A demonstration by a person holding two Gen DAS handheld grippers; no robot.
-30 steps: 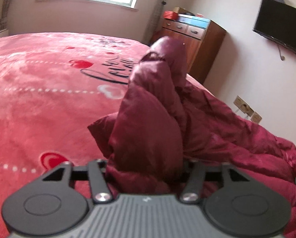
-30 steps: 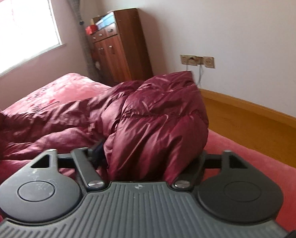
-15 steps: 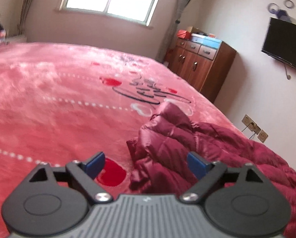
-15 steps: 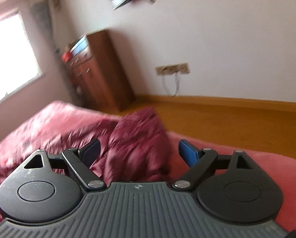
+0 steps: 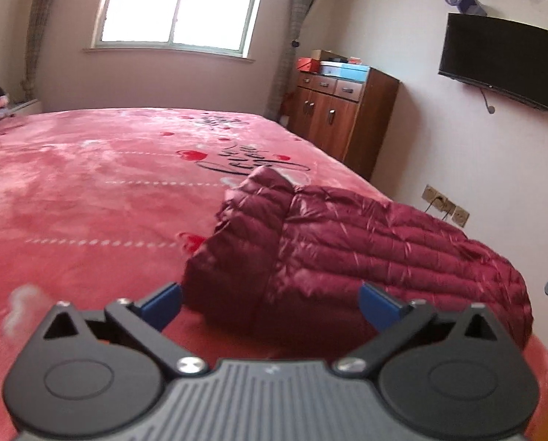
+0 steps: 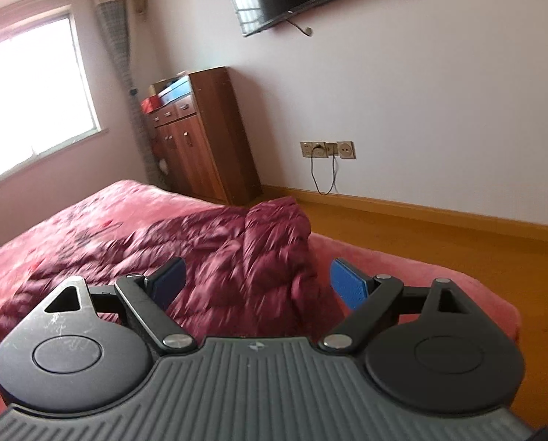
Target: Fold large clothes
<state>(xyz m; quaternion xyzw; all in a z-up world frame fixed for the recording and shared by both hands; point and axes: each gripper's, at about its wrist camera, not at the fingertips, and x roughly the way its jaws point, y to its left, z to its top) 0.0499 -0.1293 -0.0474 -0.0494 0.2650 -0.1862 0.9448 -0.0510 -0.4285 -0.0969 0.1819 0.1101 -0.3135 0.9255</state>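
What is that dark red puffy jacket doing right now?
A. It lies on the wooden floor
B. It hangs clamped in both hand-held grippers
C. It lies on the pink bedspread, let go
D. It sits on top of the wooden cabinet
C: the jacket rests on the bedspread, and both the left hand-held gripper and the right hand-held gripper stand open with nothing between their blue pads.
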